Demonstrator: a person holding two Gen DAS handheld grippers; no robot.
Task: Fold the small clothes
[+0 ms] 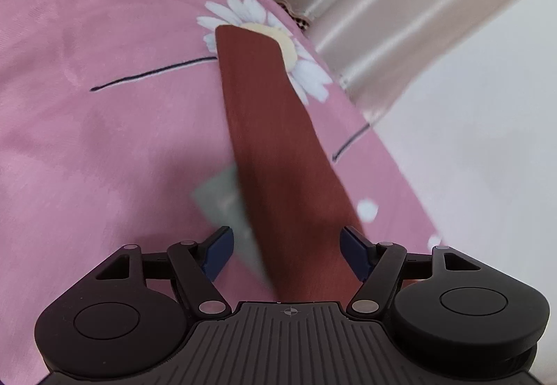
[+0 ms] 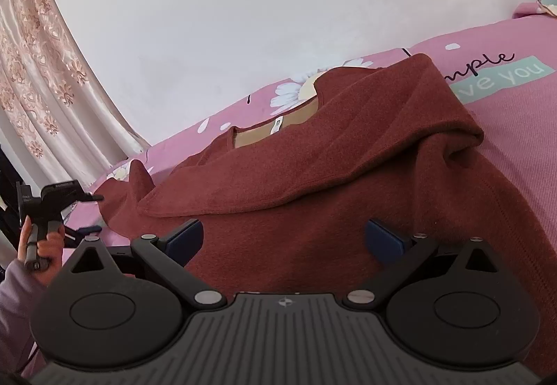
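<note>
The left gripper point(image 1: 283, 252) is showing its blue fingers point(image 1: 218, 251) spread wide, and a strip of rust-red garment point(image 2: 313, 169) is running between them toward twelve o'clock; whether anything is pinching the cloth, I cannot tell. The right gripper point(image 2: 283, 240) is hovering with its fingers point(image 2: 184, 238) parted wide over the garment's body, holding nothing.

The garment is lying on a pink bed sheet point(image 1: 87, 123), neckline point(image 2: 275, 127) toward eleven o'clock. One side is lying folded across the chest, from one o'clock down to nine. Judging from this, folding is partly under way: one flap is over, while the other side and the final fold seem left to do.

The sheet is carrying white daisies point(image 1: 264, 43) and printed lettering point(image 2: 501, 75). Beyond it, a plain pale wall point(image 2: 243, 1) is rising, and a cream patterned curtain point(image 2: 38, 71) is hanging at nine o'clock.
</note>
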